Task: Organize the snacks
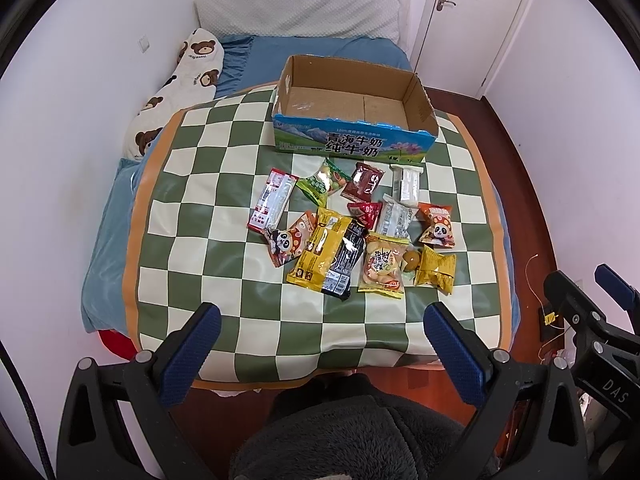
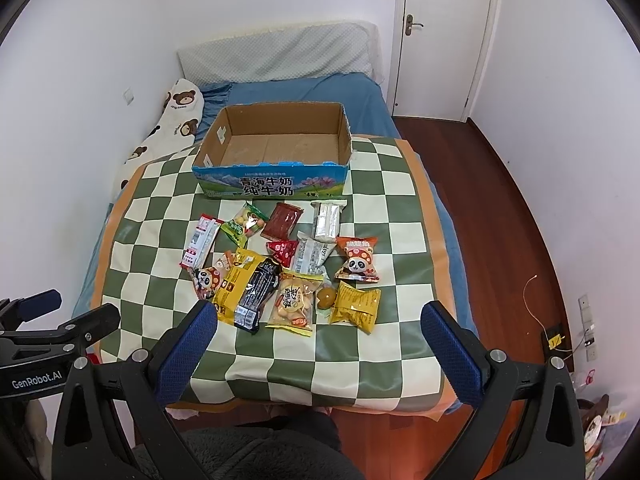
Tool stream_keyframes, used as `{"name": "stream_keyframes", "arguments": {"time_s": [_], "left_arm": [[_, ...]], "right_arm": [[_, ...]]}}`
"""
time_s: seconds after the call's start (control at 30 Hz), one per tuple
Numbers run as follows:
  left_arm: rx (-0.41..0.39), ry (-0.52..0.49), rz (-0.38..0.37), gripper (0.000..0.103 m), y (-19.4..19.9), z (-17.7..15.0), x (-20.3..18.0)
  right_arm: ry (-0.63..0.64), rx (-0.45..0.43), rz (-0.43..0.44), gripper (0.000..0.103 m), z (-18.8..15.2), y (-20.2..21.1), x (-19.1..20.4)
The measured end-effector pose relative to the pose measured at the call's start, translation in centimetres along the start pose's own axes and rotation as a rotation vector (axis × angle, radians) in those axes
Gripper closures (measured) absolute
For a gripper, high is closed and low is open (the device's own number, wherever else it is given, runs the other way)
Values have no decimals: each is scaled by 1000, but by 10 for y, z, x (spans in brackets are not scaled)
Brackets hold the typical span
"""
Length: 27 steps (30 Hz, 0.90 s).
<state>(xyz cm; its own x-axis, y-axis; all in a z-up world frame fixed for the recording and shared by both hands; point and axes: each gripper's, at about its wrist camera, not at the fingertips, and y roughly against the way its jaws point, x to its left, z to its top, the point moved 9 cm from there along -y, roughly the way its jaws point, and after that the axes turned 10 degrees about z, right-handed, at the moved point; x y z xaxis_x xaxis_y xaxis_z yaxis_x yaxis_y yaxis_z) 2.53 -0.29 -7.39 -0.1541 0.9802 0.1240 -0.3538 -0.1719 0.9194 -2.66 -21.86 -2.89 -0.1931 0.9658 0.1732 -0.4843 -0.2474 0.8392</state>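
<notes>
Several snack packets (image 1: pixel 352 228) (image 2: pixel 288 268) lie scattered on a green-and-cream checked mat (image 1: pixel 192 216) (image 2: pixel 384 344) on a bed. Behind them stands an empty open cardboard milk box (image 1: pixel 352 120) (image 2: pixel 276 156). Nearest me are a yellow packet (image 1: pixel 320 252) (image 2: pixel 236 284), a black one (image 1: pixel 346 262) (image 2: pixel 256 292) and a small yellow bag (image 1: pixel 434 270) (image 2: pixel 356 306). My left gripper (image 1: pixel 322 318) is open and empty over the mat's near edge. My right gripper (image 2: pixel 318 318) is open and empty, just short of the packets; it also shows at the left wrist view's right edge (image 1: pixel 580 292).
A bear-print pillow (image 1: pixel 176 88) (image 2: pixel 172 120) lies along the left wall. A blue sheet (image 1: pixel 312 50) and padded headboard (image 2: pixel 280 56) are behind the box. Wooden floor (image 2: pixel 500 208) and a white door (image 2: pixel 444 36) are to the right. The person's dark fleece lap (image 1: pixel 352 436) is below.
</notes>
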Motion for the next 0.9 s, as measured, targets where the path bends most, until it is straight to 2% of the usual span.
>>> {"name": "stream_keyframes", "arguments": {"time_s": [0.9], "left_arm": [[-29,7,-3,0,10,8,1]], "right_arm": [[10,-40,10,0,6,9,-1]]}}
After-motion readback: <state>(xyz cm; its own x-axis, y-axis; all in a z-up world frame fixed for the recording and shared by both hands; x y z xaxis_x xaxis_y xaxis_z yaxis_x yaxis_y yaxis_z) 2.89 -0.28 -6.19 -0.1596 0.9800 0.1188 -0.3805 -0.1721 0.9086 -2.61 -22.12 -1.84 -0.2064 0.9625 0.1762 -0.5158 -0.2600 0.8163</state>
